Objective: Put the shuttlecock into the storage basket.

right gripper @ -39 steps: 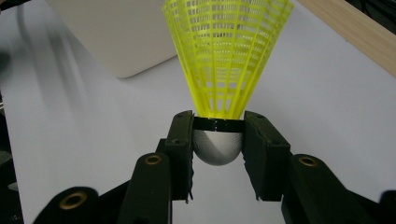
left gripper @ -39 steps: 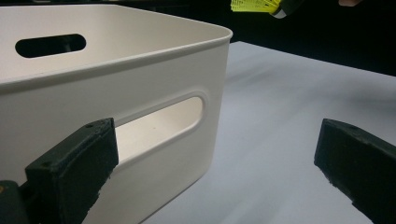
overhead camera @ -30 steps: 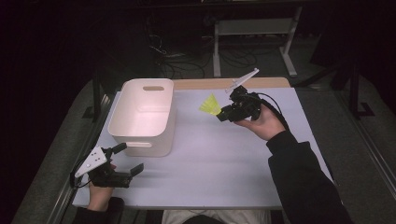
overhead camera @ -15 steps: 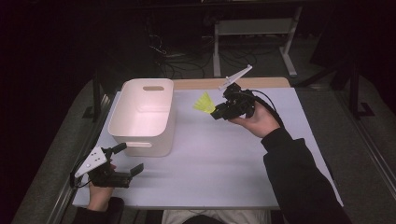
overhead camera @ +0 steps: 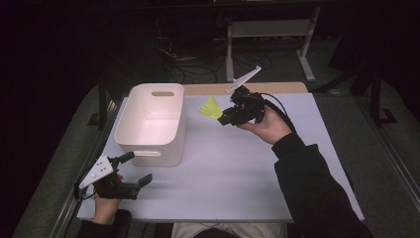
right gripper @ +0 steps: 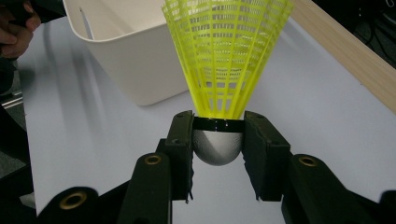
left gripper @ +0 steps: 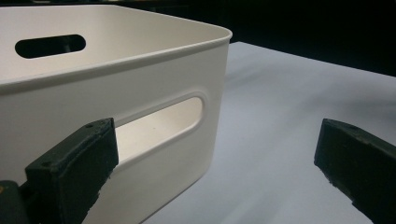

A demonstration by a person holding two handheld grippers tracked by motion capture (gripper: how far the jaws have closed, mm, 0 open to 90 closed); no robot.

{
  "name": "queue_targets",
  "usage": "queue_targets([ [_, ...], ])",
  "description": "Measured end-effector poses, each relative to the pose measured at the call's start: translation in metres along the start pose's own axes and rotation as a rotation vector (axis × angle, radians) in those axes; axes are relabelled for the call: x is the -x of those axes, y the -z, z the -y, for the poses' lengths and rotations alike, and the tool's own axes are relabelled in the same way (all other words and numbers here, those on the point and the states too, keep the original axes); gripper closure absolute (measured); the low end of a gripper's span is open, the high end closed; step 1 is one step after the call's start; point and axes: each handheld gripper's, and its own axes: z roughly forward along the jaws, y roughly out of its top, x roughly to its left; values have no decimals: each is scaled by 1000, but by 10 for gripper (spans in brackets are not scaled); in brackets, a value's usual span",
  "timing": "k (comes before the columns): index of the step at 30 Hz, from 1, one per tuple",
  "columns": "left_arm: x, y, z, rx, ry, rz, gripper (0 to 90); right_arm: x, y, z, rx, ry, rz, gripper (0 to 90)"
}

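Now nearer the white bin (overhead camera: 153, 124), right tool (overhead camera: 225, 118) clamped on yellow shuttlecock (overhead camera: 211, 108); left tool (overhead camera: 136, 168) unmoved, apart.

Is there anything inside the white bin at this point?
The white bin looks empty: the high view shows bare floor and walls. The strip behind its near wall is hidden. The yellow shuttlecock is outside it, clamped by its cork in the right gripper.

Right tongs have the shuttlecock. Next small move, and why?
Probably carry it left over the white bin. The right tongs are shut on the yellow shuttlecock by its grey cap, in the air just right of the bin's rim, and the bin looks empty.
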Motion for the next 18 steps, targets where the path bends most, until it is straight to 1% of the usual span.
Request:
queue_targets([
  [18,0,0,0,3,0,1,0,-7,-8,-18,5,29,-19,631],
])
